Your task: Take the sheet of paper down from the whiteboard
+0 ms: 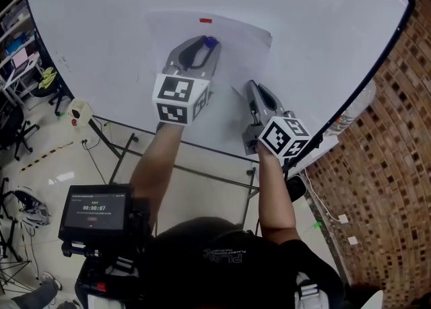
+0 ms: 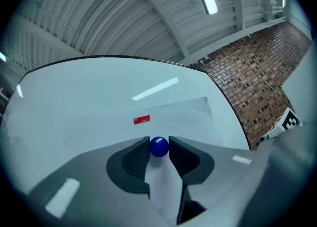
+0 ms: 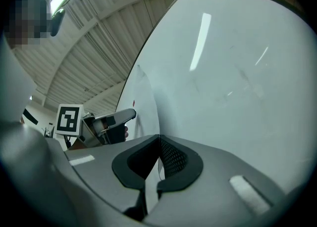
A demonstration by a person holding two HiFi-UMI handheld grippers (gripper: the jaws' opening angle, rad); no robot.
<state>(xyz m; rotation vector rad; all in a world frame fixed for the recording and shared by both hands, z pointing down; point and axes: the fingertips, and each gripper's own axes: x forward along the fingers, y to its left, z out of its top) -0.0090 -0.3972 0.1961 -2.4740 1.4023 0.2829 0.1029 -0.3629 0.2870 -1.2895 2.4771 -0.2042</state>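
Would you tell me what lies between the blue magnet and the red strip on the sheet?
Only bare sheet lies between the blue magnet and the red strip; the left gripper view shows this.

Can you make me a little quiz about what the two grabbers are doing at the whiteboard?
1. True or false: the right gripper has its jaws shut on the edge of the white sheet of paper.
2. What do the jaws of the left gripper pinch? A green pen; B small blue round magnet; C yellow sponge.
3. Fill in: the small red rectangular magnet sits near the paper's ___ edge.
Key: 1 true; 2 B; 3 top.
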